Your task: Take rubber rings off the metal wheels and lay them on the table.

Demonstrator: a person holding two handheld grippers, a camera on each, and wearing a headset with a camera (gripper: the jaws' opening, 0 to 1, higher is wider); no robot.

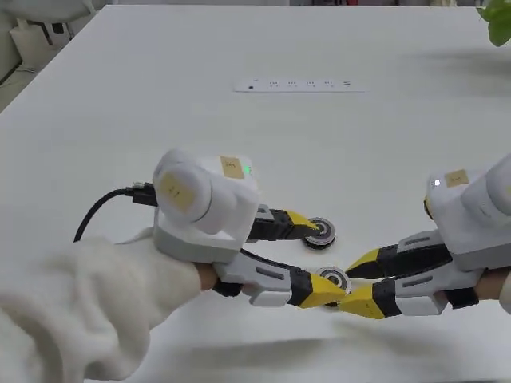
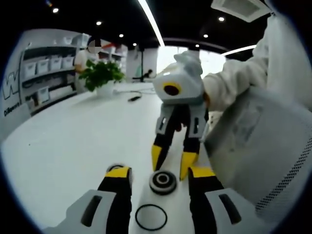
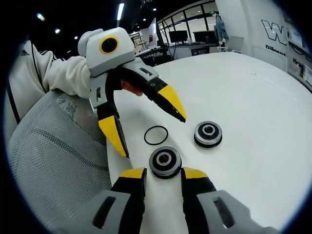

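Note:
Two metal wheels with dark outer bands lie on the white table [image 1: 160, 104]. The nearer wheel [image 1: 333, 279] [image 2: 163, 182] [image 3: 165, 162] sits between the tips of both grippers, and none of the jaws visibly presses on it. The other wheel [image 1: 321, 232] [image 3: 208, 134] lies just beyond, beside the left gripper's far jaw. A loose black rubber ring [image 2: 150, 217] [image 3: 156, 135] lies flat on the table between the left gripper's jaws. My left gripper [image 1: 319, 257] [image 2: 160, 171] [image 3: 153, 136] is wide open. Facing it from the right, my right gripper [image 1: 349, 283] [image 2: 171, 163] [image 3: 164, 174] is open.
A white power strip [image 1: 302, 84] lies farther back on the table. A black cable [image 1: 96, 211] trails from the left gripper. A green plant [image 1: 499, 20] [image 2: 100, 73] stands at the far right corner. White sleeves cover both arms.

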